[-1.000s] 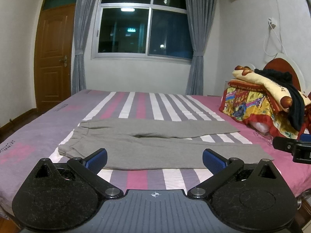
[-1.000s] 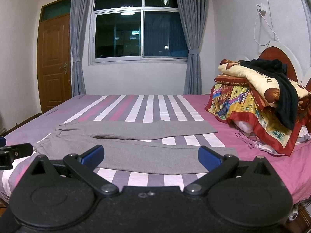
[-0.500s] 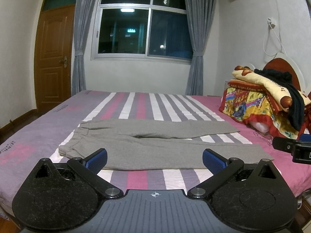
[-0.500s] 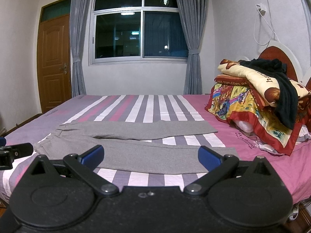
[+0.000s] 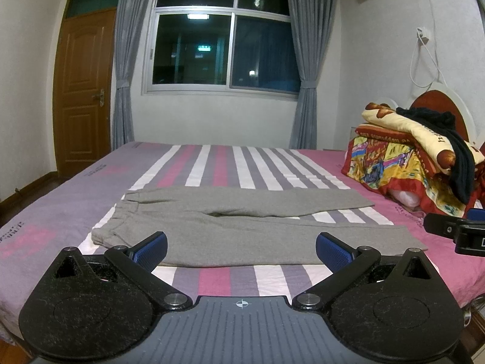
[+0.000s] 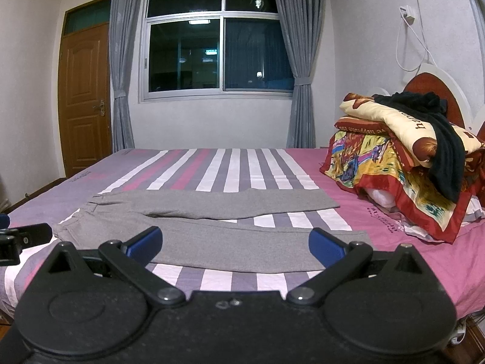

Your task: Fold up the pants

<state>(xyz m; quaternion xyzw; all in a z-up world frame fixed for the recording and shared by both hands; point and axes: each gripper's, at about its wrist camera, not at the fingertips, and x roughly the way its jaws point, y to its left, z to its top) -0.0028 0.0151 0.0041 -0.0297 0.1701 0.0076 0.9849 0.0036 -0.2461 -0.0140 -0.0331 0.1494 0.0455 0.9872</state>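
Observation:
Grey pants lie flat on the striped bed, waistband at the left, both legs stretching right and slightly apart. They also show in the right wrist view. My left gripper is open and empty, held at the bed's near edge in front of the near leg. My right gripper is open and empty, also at the near edge. Each gripper shows at the edge of the other's view, the right one at the right and the left one at the left.
A pile of colourful folded quilts with a black garment on top sits at the bed's right end by the headboard. A window with grey curtains and a wooden door stand behind the bed.

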